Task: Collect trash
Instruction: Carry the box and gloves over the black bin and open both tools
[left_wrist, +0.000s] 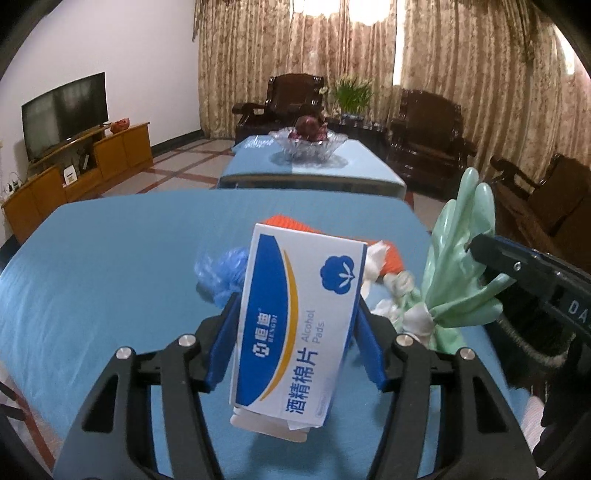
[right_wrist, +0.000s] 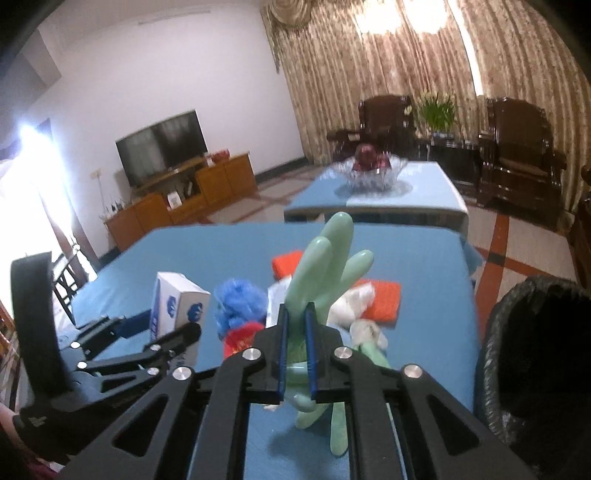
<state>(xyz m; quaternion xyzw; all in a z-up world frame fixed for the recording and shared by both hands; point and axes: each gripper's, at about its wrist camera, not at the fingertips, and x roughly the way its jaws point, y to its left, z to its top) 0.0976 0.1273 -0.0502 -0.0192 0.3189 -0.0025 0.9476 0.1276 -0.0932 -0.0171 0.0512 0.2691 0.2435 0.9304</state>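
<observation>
Blue cloth covers the table beneath both grippers, in a living room with patterned curtains behind. From the left wrist view, the left gripper is spread about as wide as the white and blue alcohol pads box, its blue pads pressing the box's two long sides; the box stands tilted between them, raised off the cloth, with its lower flap hanging open. From the right wrist view, the right gripper is narrowed almost to closing, pinching the pale green rubber glove near its wrist, so the fingers of the glove stick upward and the cuff droops below the jaws. Beyond the tools, loose trash lies on the table: a crumpled blue plastic wad, a red wrapper touching it, white tissue scraps, and two orange sponges farther back. A black-lined trash bin stands just beside the table's right edge. On a second blue table behind sits a glass fruit bowl
</observation>
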